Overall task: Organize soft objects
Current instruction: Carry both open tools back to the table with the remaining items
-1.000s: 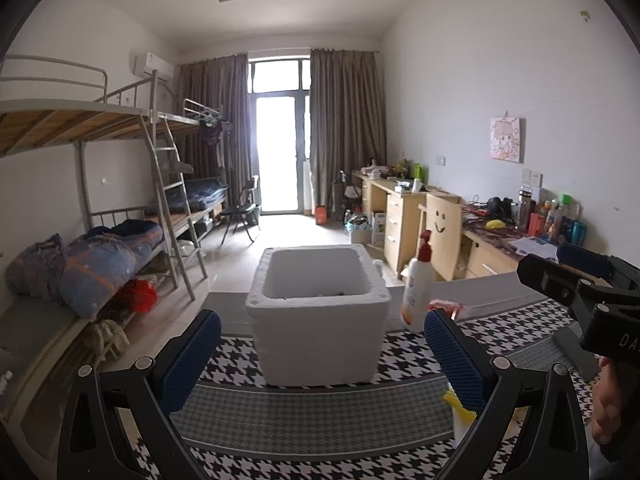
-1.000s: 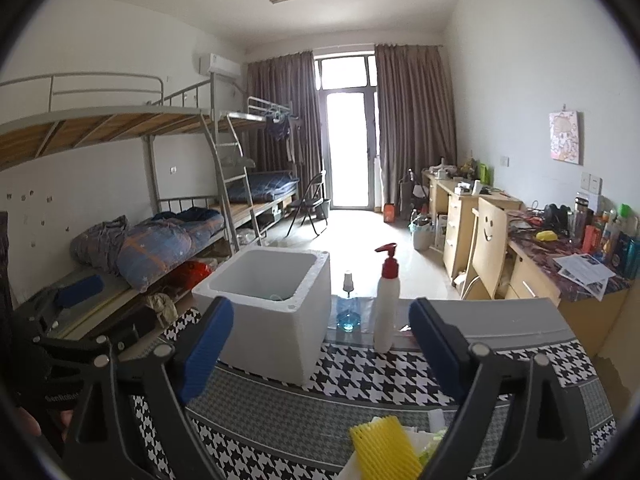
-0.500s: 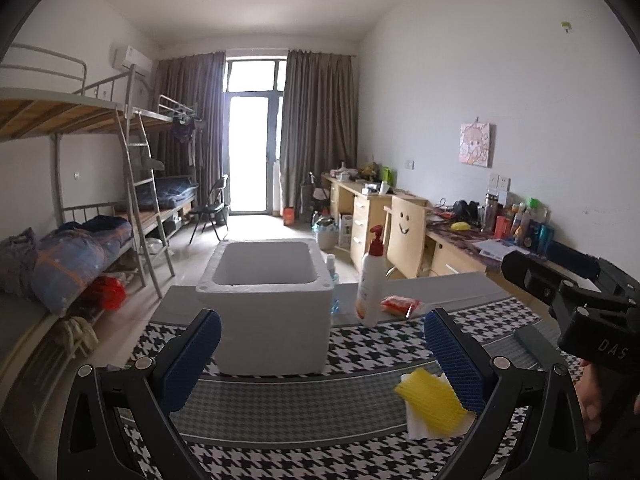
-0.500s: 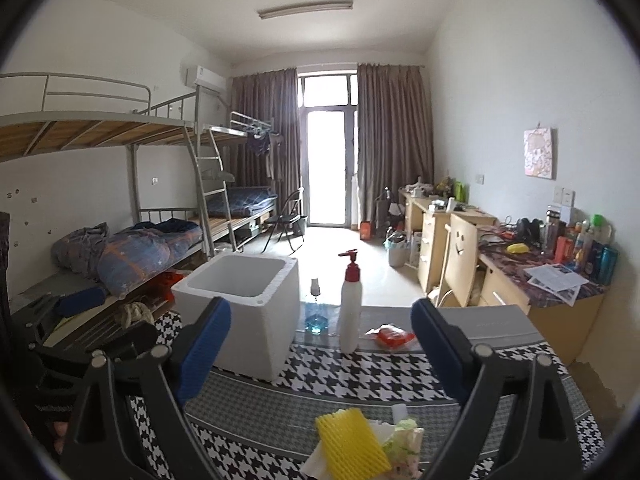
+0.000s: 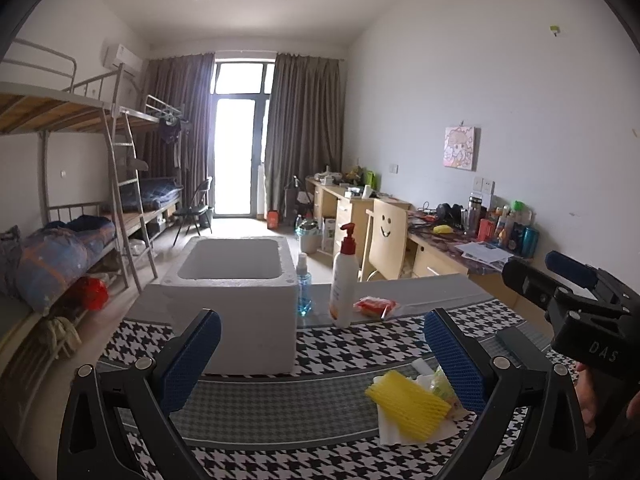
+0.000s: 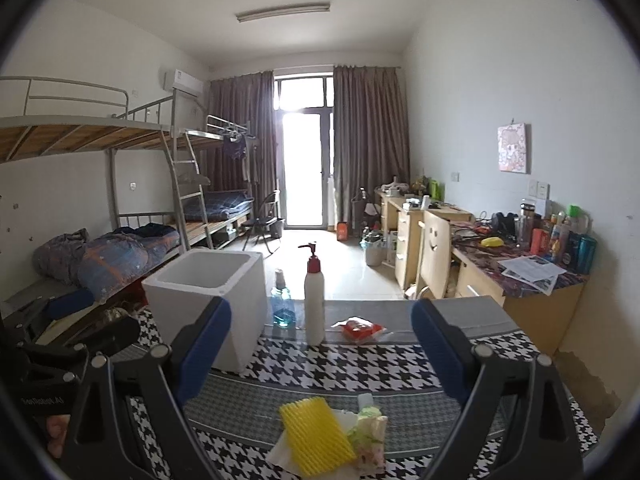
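- Tabletop with houndstooth cloth, seen from both wrist views; nothing held yet.
- Left gripper: blue-padded fingers spread wide apart, empty. Right gripper: fingers likewise wide apart, empty.
- Soft things lie in a small heap at the near edge of the cloth: yellow foam netting sleeve on top of a white tissue, with a small patterned soft packet touching its right side.
- In the right wrist view the heap sits low centre of the frame, squarely between the two fingers and below them. In the left wrist view the sleeve sits lower right, close against the right-hand finger, off centre.
- Judgement: the right gripper is the better lined up; the left would need to shift rightward.
- Sleeve's long axis runs diagonally, near end toward lower right in both views; the fingers would likely close across its short side.
- White foam box, open-topped, stands left of centre beyond the heap, the likely destination.
- Pump bottle, blue spray bottle and red packet stand further back, apart from the heap.
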The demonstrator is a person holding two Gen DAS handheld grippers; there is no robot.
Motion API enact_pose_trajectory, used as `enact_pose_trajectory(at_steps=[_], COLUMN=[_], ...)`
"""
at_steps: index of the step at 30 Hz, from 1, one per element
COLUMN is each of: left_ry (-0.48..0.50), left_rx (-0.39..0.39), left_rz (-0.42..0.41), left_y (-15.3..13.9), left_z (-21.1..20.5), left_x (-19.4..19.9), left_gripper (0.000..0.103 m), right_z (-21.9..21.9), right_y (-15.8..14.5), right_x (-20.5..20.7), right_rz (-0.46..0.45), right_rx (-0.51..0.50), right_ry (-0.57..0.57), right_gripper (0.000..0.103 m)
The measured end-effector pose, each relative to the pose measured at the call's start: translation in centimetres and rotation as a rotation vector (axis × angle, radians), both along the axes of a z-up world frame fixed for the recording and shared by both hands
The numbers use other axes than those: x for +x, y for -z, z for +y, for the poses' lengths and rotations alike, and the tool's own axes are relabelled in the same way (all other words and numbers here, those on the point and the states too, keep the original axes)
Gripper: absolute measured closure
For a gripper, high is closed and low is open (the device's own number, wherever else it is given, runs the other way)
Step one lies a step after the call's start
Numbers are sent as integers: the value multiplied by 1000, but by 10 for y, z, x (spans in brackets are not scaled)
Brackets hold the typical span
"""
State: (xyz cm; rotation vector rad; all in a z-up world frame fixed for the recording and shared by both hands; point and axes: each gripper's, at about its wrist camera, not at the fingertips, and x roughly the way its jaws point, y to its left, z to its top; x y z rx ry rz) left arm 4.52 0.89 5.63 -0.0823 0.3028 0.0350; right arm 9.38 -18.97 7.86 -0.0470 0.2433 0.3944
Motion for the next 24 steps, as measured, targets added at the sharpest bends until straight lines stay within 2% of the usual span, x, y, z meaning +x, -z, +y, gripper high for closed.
enact_pose_trajectory(at_steps=[6, 14, 21, 24], left_ry=[7, 73, 87, 86], left_rx=[33, 44, 21, 36], left_rz=[-36, 6, 46, 57], left_y=[4, 24, 36, 40], left_z=[-15, -31, -35, -37], left_x=[-3, 8, 18, 22], left_gripper=[1, 1, 1, 1], right_z=[-13, -25, -37, -42], right_y=[3, 19, 34, 37], right_x=[-3, -2, 5, 4], right_rz=[8, 28, 65, 65], right_rx=[14, 4, 1, 4], right_ry=[15, 62, 85, 97], right_gripper=[9, 9, 9, 9])
